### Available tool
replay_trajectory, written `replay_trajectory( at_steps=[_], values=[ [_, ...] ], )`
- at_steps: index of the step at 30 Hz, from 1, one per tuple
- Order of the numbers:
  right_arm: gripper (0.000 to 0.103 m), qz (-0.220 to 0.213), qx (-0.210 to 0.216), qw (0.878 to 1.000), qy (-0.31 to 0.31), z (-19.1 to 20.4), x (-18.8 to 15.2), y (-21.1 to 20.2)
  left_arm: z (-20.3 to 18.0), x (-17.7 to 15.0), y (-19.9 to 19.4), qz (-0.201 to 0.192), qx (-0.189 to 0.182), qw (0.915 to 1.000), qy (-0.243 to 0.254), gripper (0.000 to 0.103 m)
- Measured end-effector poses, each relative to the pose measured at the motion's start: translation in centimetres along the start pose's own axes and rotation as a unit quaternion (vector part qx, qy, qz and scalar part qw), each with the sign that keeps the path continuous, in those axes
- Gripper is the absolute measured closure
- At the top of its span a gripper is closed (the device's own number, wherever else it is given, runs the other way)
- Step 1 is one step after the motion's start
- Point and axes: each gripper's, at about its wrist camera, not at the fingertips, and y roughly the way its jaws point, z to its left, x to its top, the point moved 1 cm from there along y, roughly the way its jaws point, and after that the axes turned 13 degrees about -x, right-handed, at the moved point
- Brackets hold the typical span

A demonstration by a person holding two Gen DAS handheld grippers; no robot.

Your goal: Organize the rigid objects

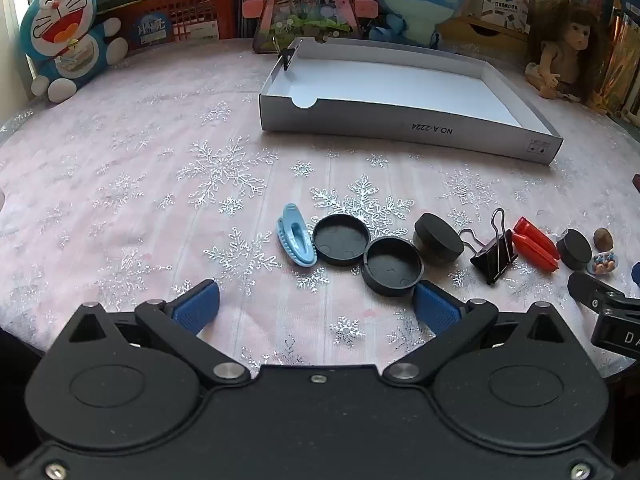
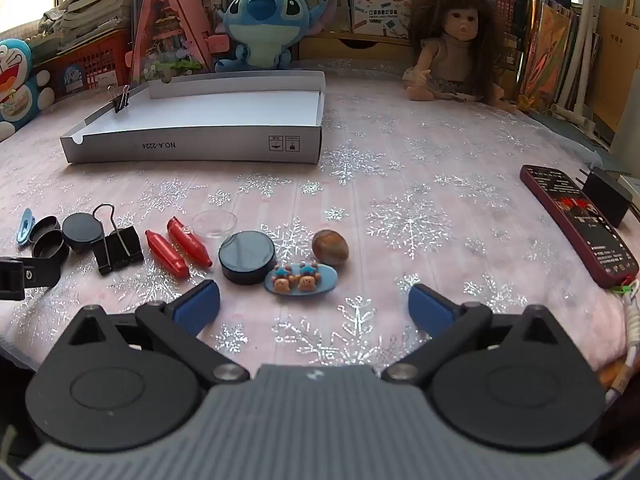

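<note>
A row of small items lies on the pink snowflake cloth: a blue clip (image 1: 295, 240), two open black caps (image 1: 341, 239) (image 1: 394, 266), a black puck (image 1: 438, 237), a black binder clip (image 1: 494, 252), two red pieces (image 1: 534, 242), another black puck (image 2: 247, 256), a blue hair clip with bears (image 2: 301, 277), a brown nut (image 2: 330, 247) and a clear cup (image 2: 214, 222). A white shallow box (image 1: 400, 120) stands beyond, a small binder clip (image 1: 285, 58) on its far left rim. My left gripper (image 1: 316, 306) is open and empty just short of the caps. My right gripper (image 2: 314, 306) is open and empty just short of the hair clip.
Plush toys (image 2: 264, 20), a doll (image 2: 456, 40), a pink toy house (image 2: 168, 32) and books line the back edge. A dark red phone (image 2: 580, 224) and a black charger (image 2: 608, 196) lie at the right. The right gripper's finger shows in the left wrist view (image 1: 592, 290).
</note>
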Motion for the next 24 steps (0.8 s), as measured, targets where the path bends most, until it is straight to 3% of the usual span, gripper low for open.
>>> replay_trajectory(
  at_steps=[24],
  values=[
    [0.0,0.002,0.0,1.0,0.0,0.03,0.07,0.09,0.0,0.0,0.03,0.005,0.002,1.0,0.0,0.0]
  ],
)
